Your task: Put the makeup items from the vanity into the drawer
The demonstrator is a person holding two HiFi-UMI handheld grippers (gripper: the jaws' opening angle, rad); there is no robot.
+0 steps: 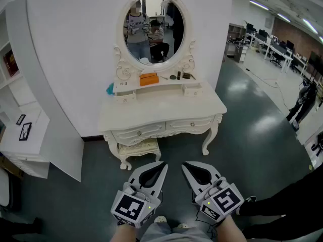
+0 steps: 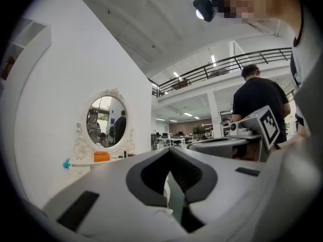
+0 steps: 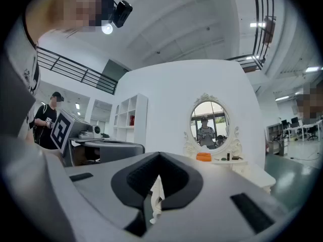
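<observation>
White vanity desk (image 1: 161,112) with an oval mirror (image 1: 154,29), set against a white wall on a dark floor (image 1: 252,115). It stands well ahead of both claws. To the right of the right claw the room opens into an office hall. A white shelf unit (image 1: 25,130) stands ahead and to the left of the left claw.

Left claw (image 1: 162,164) and right claw (image 1: 184,165) are side by side, low and close to the person, well apart from the desk. Each has its jaws together at the tips. Neither holds or touches anything.

The task's things lie on the raised ledge under the mirror, far ahead of the claws: an orange case (image 1: 149,78), with small makeup items (image 1: 179,76) just to its right. A teal object (image 1: 110,88) sits at the ledge's left end.

Only the head view shows the two front drawers (image 1: 139,131), both closed, and the stool (image 1: 139,146) tucked under the desk. The left gripper view adds a railed upper gallery (image 2: 237,62) and a person in black (image 2: 260,100) beyond the right claw. The right gripper view shows another person in black (image 3: 48,120) past the left claw.
</observation>
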